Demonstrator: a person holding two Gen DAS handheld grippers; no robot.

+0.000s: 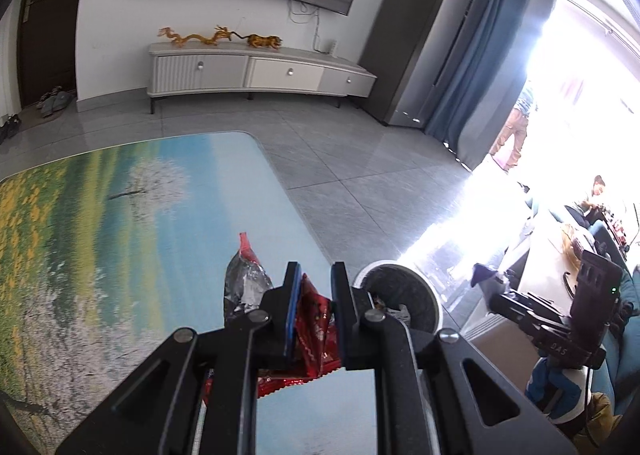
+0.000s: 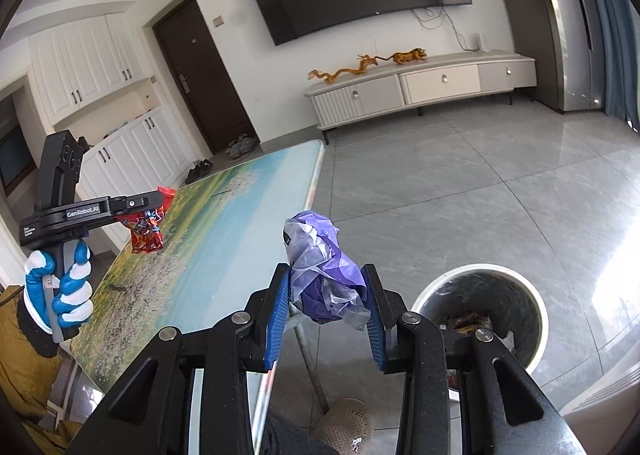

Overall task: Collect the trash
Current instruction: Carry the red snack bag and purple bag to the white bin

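Both tools are loaded: the left tool (image 1: 316,283) is clenched on a red snack wrapper (image 1: 316,331), whose silver inner side sticks up at about 11 o'clock of the jaws, and the right tool (image 2: 326,287) is clenched on a crumpled purple plastic bag (image 2: 324,275). In the right wrist view the wrapper (image 2: 148,231) is seen hanging from the left tool (image 2: 160,201) above the tabletop (image 2: 224,239), with the gloved hand (image 2: 60,287) gripping the handle below. Pickup can be judged done for these two pieces; the drop is what is left. The trash bin (image 2: 480,279) stands on the floor just beside the tabletop's near corner, at about 4 o'clock of the right tool, and some litter is already visible inside it. No further trash can be made out on the visible part of the tabletop, so the task is judged to be near its end, though not all of the surface is shown. For movement, the tabletop's rounded edge and the slanted table leg (image 2: 308,355) below it lie between the left tool and the bin, so the wrapper would have to be carried over that edge. The tiled floor (image 2: 460,183) around the bin is open, and the bin's white rim (image 1: 430,291) is the only close obstacle.
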